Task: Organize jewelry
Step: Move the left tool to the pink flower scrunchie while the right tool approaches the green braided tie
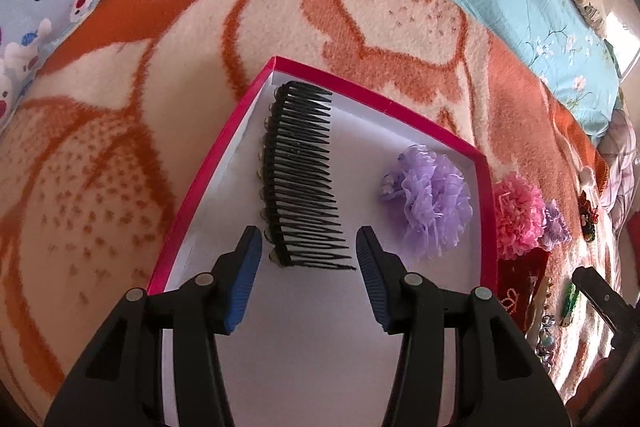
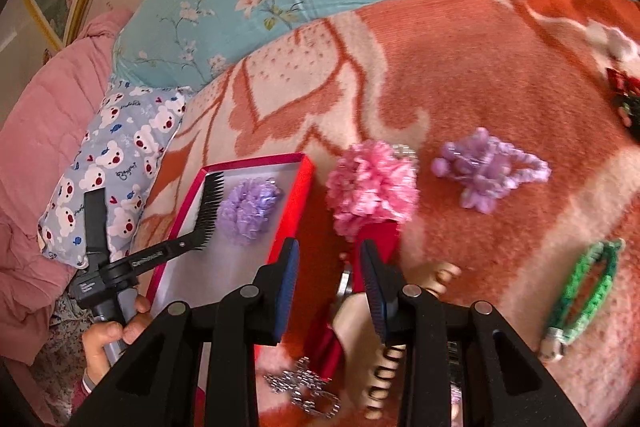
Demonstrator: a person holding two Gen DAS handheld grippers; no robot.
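The red-rimmed box [image 1: 482,187] lies on the orange blanket [image 1: 120,147]. Inside it, a black hair comb [image 1: 298,175] rests free between the left gripper [image 1: 309,247] fingers, which stand apart. Beside the comb sits a lilac flower clip [image 1: 432,195]. Just outside the box, the right gripper [image 2: 329,259] fingers stand partly apart, gripping nothing, near the pink flower clip [image 2: 372,187].
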